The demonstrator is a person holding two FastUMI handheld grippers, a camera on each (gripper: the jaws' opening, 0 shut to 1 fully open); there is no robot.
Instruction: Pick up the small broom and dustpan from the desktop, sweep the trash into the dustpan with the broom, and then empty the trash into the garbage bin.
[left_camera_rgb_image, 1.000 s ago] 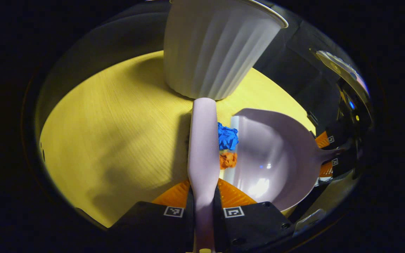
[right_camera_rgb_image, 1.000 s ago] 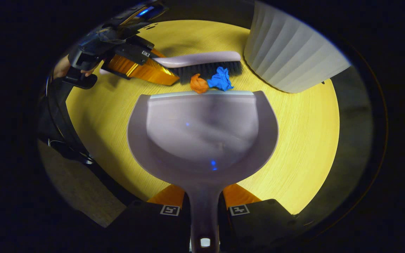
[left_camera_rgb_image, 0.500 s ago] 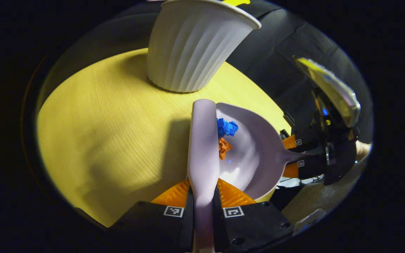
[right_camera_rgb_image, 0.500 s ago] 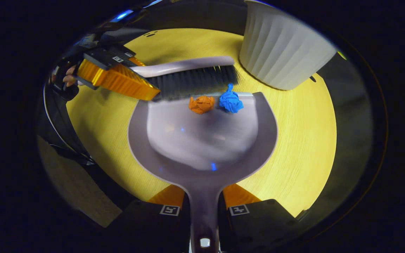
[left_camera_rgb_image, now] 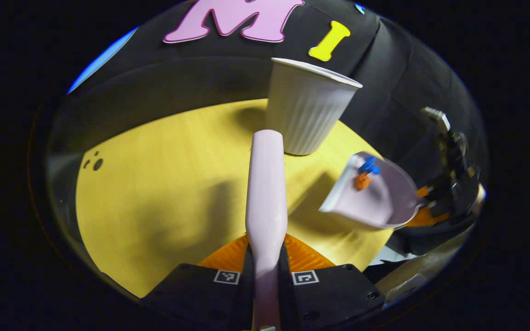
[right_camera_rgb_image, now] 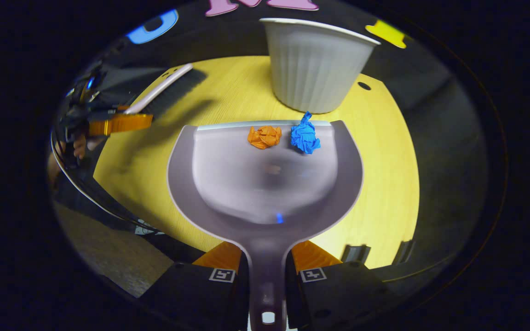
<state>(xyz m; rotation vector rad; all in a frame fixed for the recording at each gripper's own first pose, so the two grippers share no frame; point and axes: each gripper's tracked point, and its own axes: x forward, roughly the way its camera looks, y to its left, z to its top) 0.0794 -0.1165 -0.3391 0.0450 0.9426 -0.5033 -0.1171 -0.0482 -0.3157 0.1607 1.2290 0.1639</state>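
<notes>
Sweeping done: orange scrap (right_camera_rgb_image: 264,136) and blue scrap (right_camera_rgb_image: 305,138) sit near the dustpan (right_camera_rgb_image: 265,184) lip. Right hand-held gripper (right_camera_rgb_image: 267,266) clamps its handle; left hand-held gripper (left_camera_rgb_image: 266,264) clamps the broom (left_camera_rgb_image: 266,184). Next: tip into the bin (right_camera_rgb_image: 316,64) just beyond, above the surface (right_camera_rgb_image: 384,174).

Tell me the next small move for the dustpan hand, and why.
Probably carry the dustpan forward over the bin and tip it. Both paper scraps, orange and blue, already sit in the pan near its front lip, the right gripper grips its handle, and the broom is held apart from the pan.
</notes>
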